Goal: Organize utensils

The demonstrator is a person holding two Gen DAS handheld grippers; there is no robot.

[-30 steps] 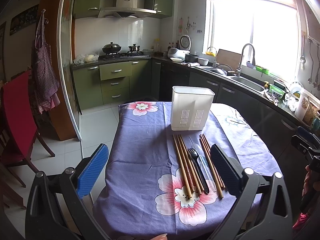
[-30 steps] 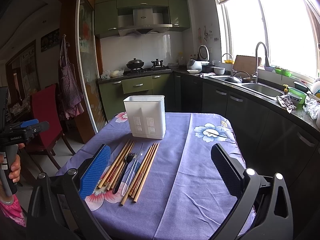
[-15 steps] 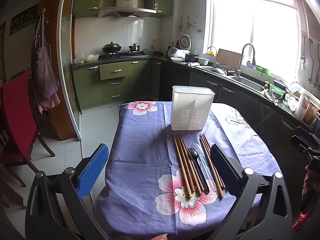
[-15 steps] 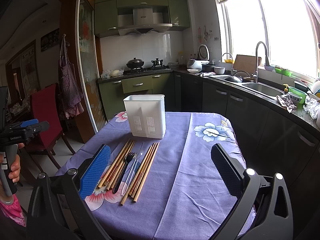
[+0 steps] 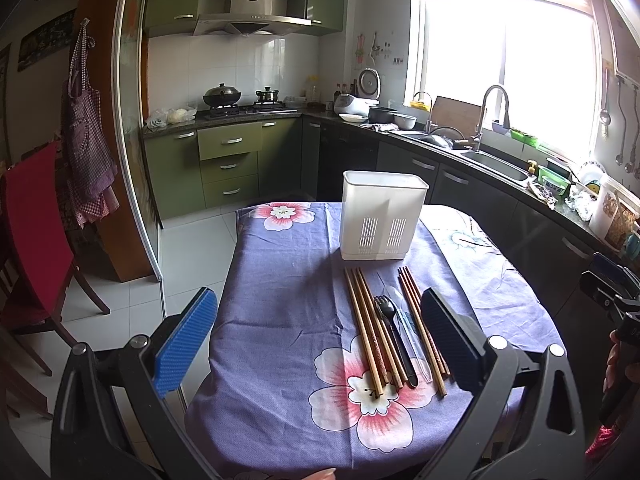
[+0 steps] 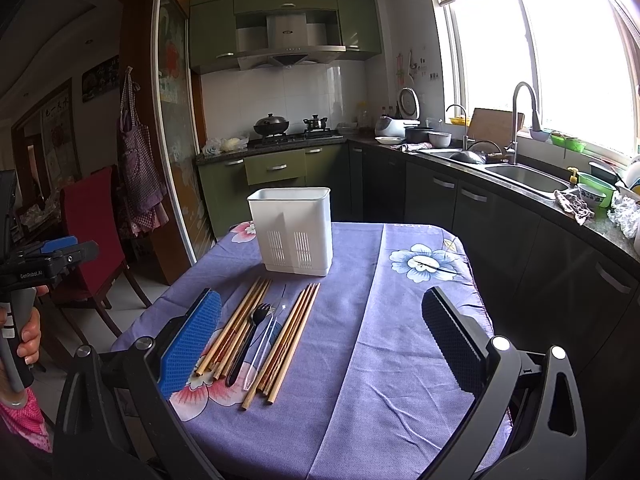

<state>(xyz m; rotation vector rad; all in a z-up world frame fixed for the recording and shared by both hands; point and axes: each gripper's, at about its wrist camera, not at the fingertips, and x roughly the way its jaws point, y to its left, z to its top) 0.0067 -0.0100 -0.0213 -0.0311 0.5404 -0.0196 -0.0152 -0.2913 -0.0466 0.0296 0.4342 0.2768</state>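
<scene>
Jaws wide; left gripper (image 6: 48, 260) reads "GenRobot.AI".

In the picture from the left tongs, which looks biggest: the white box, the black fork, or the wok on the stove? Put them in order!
1. white box, biggest.
2. black fork, long but thin.
3. wok, smallest here.

The wok sits far back on the stove, so it may really be bigger than it looks.

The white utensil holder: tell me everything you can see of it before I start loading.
The white utensil holder is a tall rectangular tub, plastic by its look, with a rolled rim, an open top and two slotted vent panels low on its near face. It stands upright on the purple floral tablecloth, just beyond the chopsticks, apparently not touching them. Nothing sticks out of it; its inside is hidden.
</scene>
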